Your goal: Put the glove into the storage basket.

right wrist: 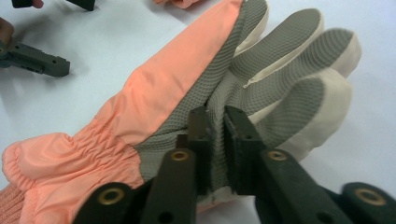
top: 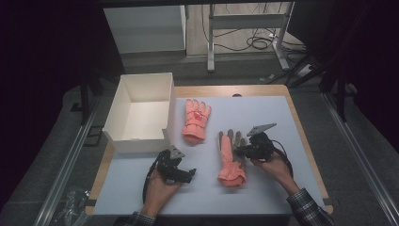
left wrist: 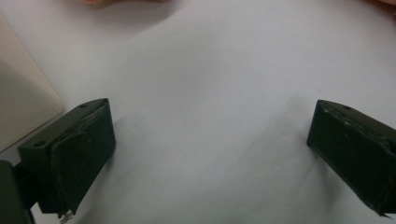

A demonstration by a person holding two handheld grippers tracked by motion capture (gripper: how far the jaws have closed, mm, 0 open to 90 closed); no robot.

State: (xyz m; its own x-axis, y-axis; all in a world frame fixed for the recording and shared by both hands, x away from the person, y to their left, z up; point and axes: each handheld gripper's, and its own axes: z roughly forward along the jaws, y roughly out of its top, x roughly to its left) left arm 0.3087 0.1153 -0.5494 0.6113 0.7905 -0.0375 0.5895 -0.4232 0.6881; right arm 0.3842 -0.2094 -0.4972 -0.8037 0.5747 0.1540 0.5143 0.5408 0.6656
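Orange glove (right wrist: 154, 88) (grey textured palm)

There are two pink gloves: one glove (top: 196, 120) lies just beside the white box (top: 123, 104), and the second glove (top: 230, 158) lies farther from that box. There is one white box, and two handheld grippers, one (top: 187, 174) nearer the box and one (top: 241, 149) at the second glove.

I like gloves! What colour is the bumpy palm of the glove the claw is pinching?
Grey, on the glove's palm, clearest in the right gripper view.
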